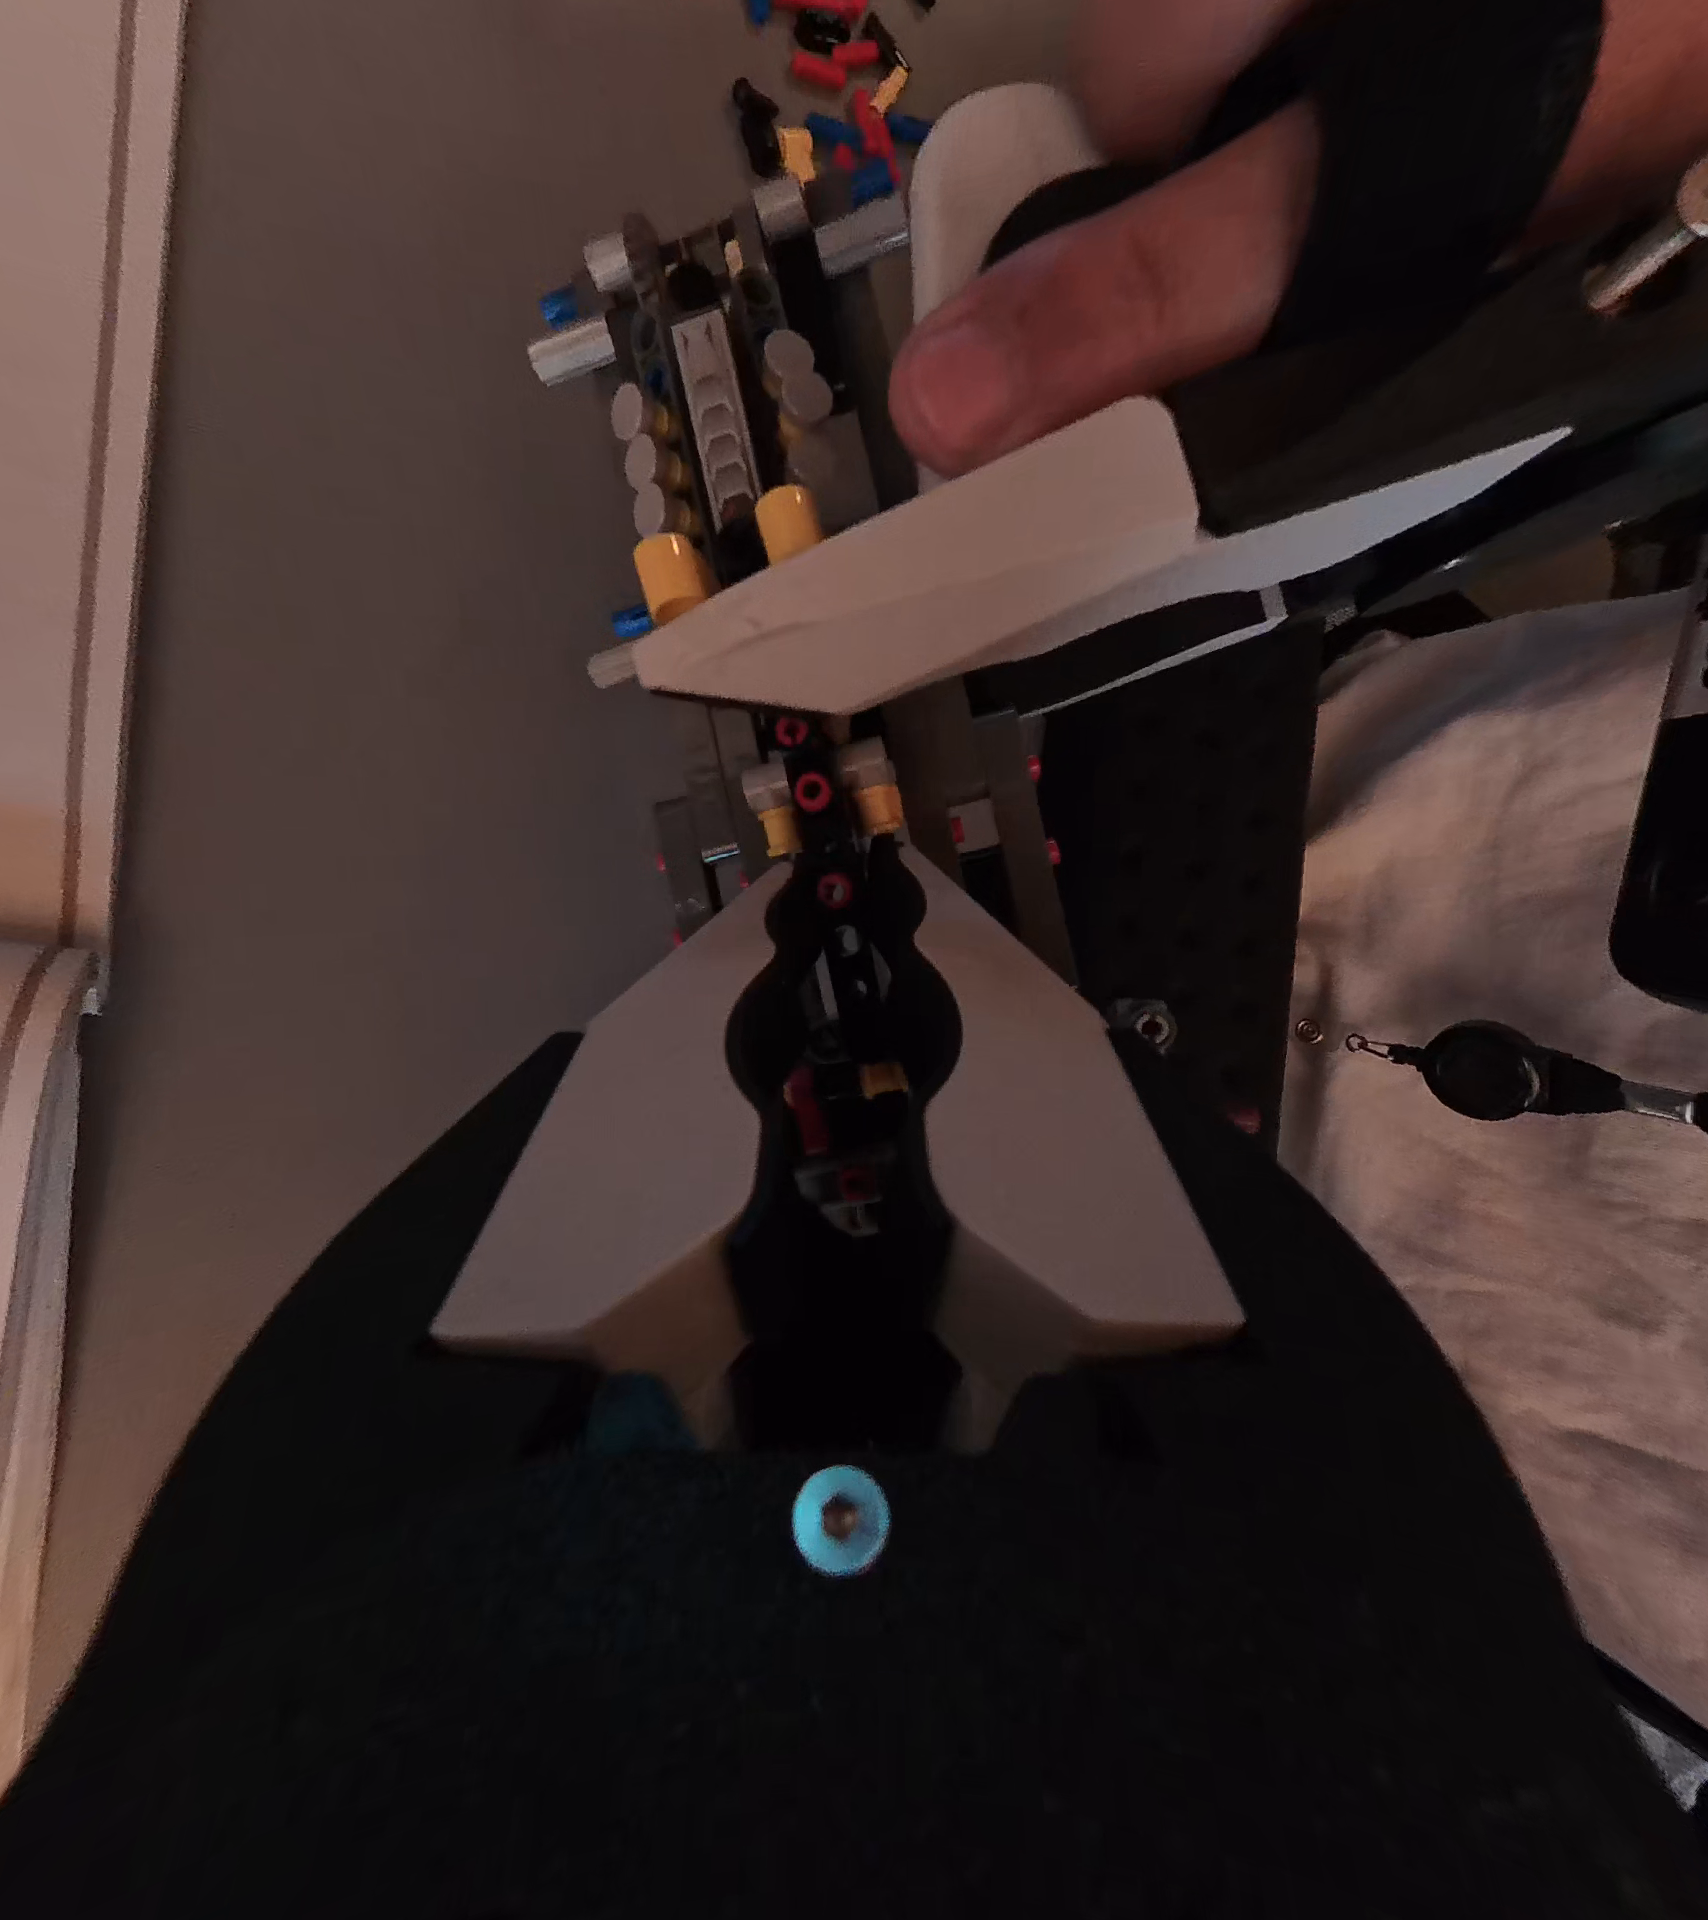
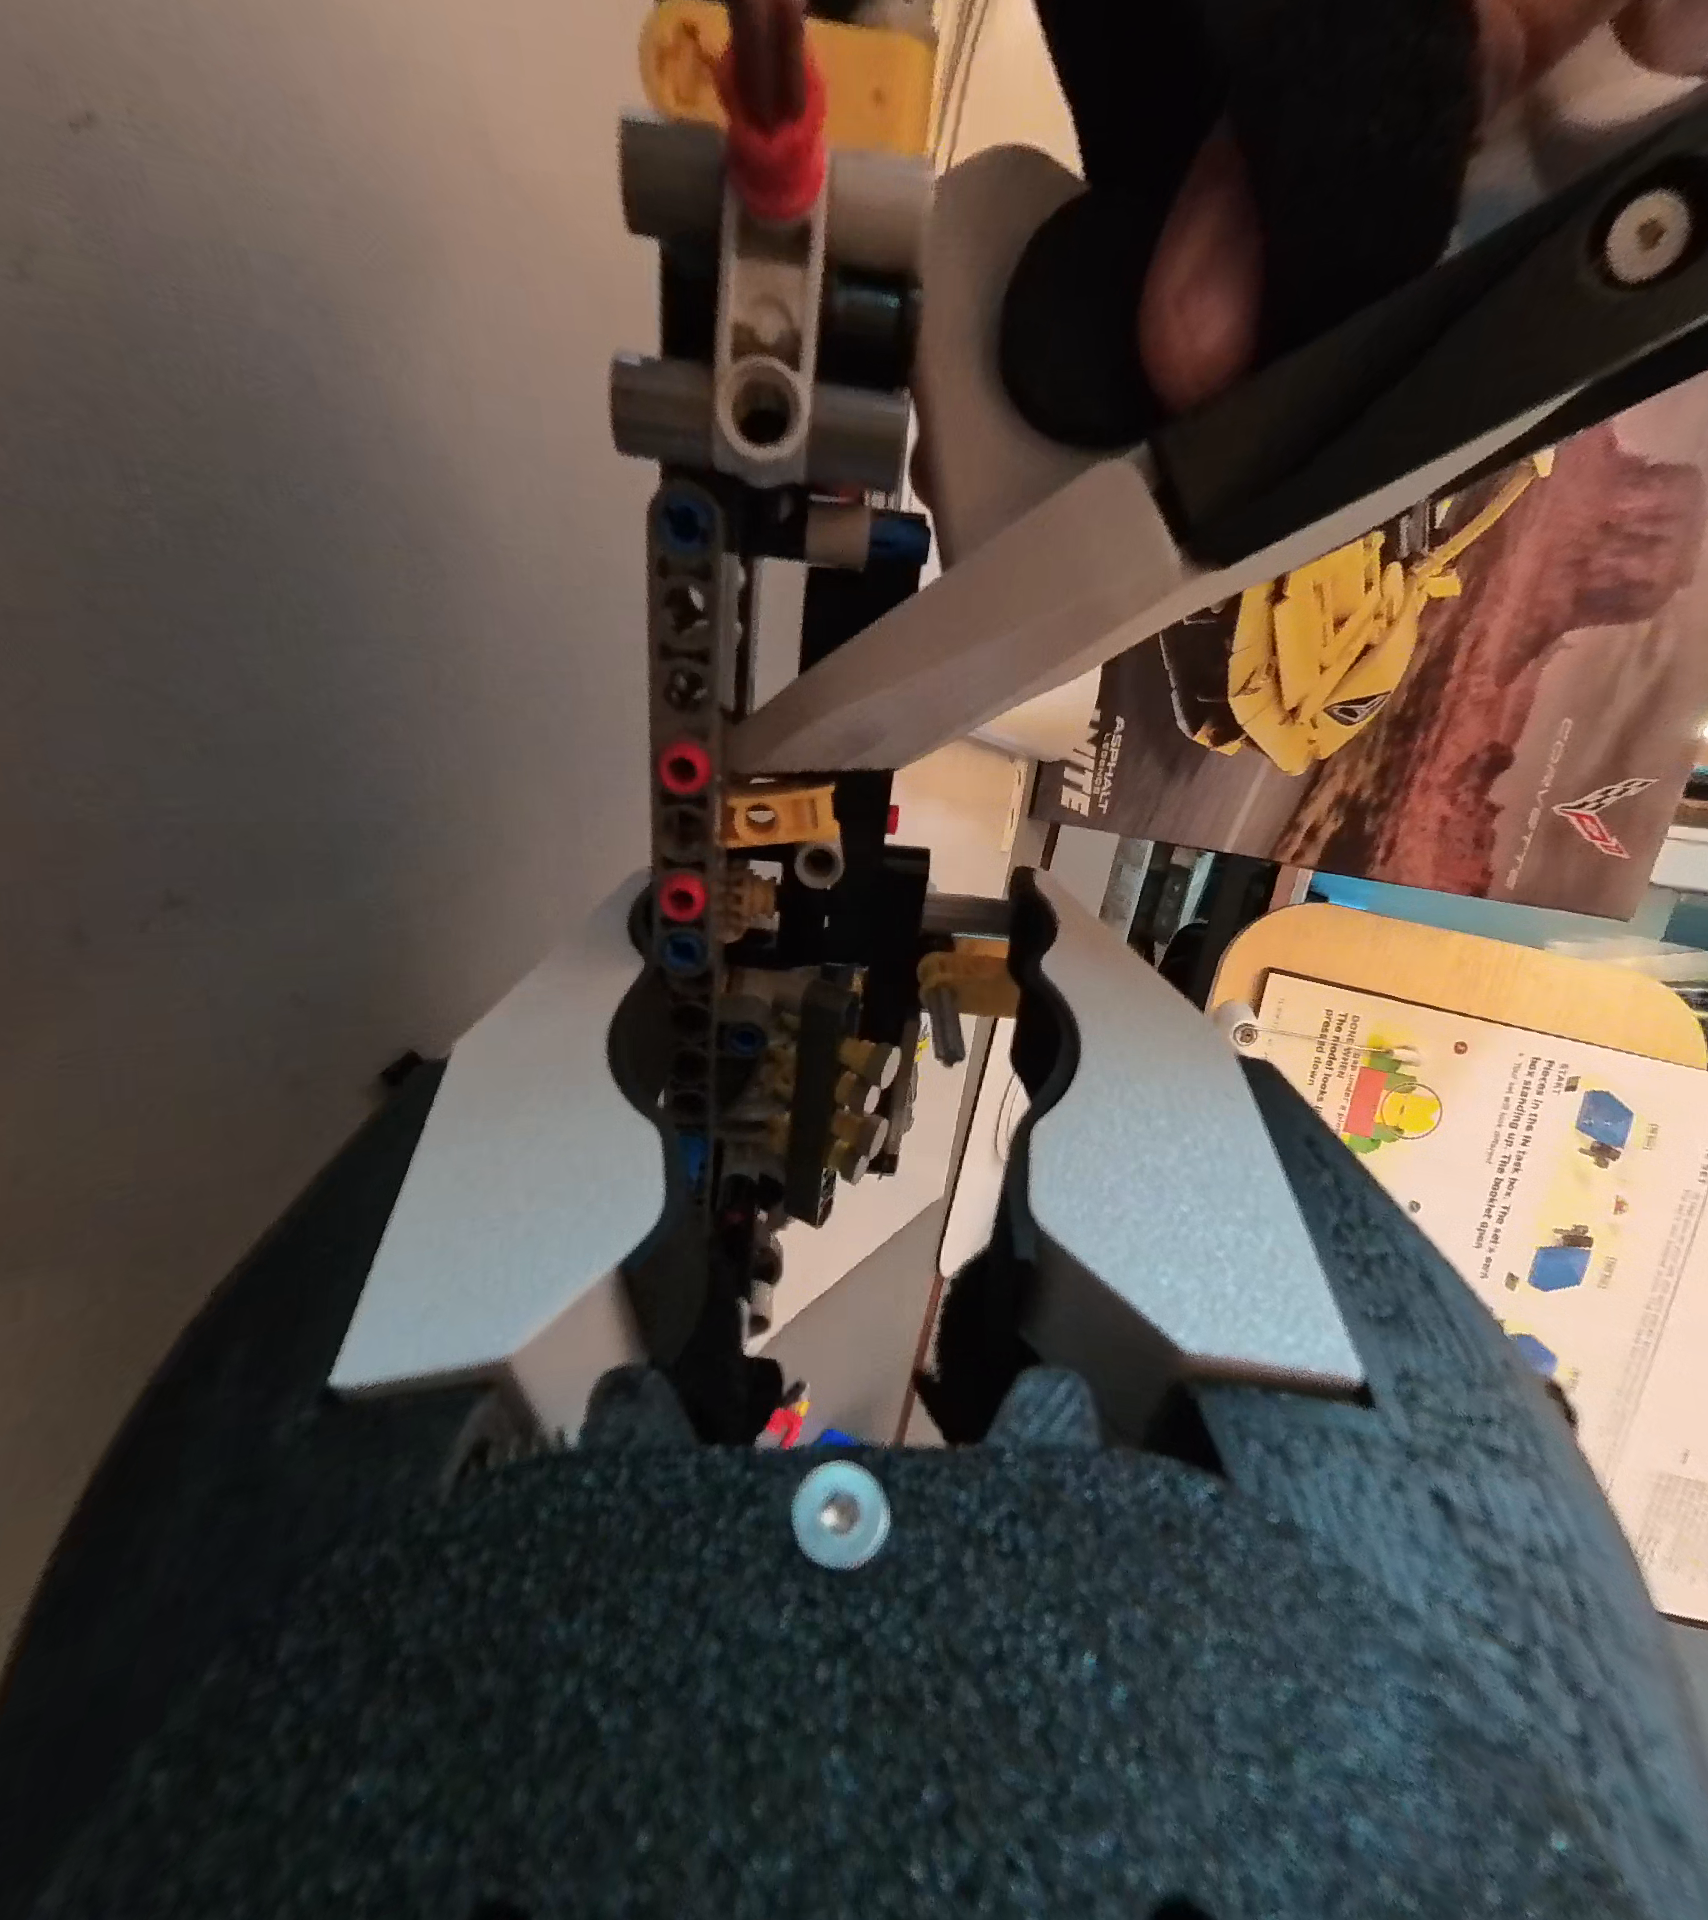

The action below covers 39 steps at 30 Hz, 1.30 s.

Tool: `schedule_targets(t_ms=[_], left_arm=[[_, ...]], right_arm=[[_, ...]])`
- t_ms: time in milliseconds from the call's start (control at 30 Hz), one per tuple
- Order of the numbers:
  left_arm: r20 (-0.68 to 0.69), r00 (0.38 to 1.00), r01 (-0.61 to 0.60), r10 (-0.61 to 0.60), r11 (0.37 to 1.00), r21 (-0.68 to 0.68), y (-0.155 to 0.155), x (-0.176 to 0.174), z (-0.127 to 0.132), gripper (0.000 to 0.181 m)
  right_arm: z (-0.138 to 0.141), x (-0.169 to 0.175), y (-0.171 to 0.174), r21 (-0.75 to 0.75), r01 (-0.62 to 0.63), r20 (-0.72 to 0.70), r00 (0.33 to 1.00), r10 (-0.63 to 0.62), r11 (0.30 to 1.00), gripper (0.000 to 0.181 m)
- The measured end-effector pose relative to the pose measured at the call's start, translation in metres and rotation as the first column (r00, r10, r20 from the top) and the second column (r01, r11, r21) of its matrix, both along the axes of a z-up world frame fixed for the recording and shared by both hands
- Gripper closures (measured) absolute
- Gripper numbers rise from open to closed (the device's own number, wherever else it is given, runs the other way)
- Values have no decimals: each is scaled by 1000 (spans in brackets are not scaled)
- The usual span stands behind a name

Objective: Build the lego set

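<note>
The part-built lego assembly (image 1: pixel 715 416), with grey and black beams, yellow cylinders and red and blue pins, is held in the air between both grippers. My left gripper (image 1: pixel 834 883) is shut on its thin black beam with red pins. In the right wrist view the assembly (image 2: pixel 689 644) stands upright between my right gripper's (image 2: pixel 834 914) jaws. The left finger (image 2: pixel 538 1091) presses the long grey beam and the right finger (image 2: pixel 1141 1122) meets a grey axle and a yellow connector. The left gripper's finger (image 2: pixel 933 644) reaches the beam from the upper right. The right gripper's white finger (image 1: pixel 933 582) crosses the assembly.
Loose red, blue, yellow and black pieces (image 1: pixel 839 94) lie on the grey table beyond the assembly. The set's box (image 2: pixel 1401 707) and a printed instruction sheet (image 2: pixel 1556 1247) are to the right. A person's white shirt (image 1: pixel 1504 1299) is close on the right. One gripper's finger ends stand about 4 cm off the other's.
</note>
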<state>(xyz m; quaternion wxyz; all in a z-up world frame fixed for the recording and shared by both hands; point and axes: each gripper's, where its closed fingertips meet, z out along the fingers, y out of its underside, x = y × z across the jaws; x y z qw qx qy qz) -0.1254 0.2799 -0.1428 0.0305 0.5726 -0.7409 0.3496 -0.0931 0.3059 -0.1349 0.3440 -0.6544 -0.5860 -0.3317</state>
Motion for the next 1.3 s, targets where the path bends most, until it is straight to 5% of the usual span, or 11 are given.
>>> schedule_targets(t_ms=[267, 400, 500, 667, 800, 900, 1300], left_arm=[[11, 999, -42, 42, 998, 37, 12, 1, -7, 175], [36, 997, -70, 66, 990, 125, 18, 4, -15, 175], [65, 994, -102, 88, 965, 243, 29, 11, -28, 175], [114, 990, -126, 88, 915, 384, 38, 22, -47, 176], [141, 985, -148, 97, 897, 417, 36, 26, -56, 176], [149, 983, -156, 102, 897, 414, 32, 26, -59, 176], [187, 978, -173, 96, 869, 463, 34, 27, -64, 176]], right_arm=[[10, -8, -30, 69, -27, -98, 995, 33, 997, 94], [23, -2, -44, 100, 81, -391, 919, -36, 992, 105], [37, 28, -33, 108, 285, -702, 701, -130, 953, 114], [53, 80, -15, -22, 491, -991, 107, -85, 871, 126], [52, 98, -7, -79, 496, -995, -88, -40, 865, 130], [48, 103, -9, -94, 490, -988, -153, -20, 867, 134], [34, 104, -13, -141, 475, -978, -206, -46, 868, 143]])
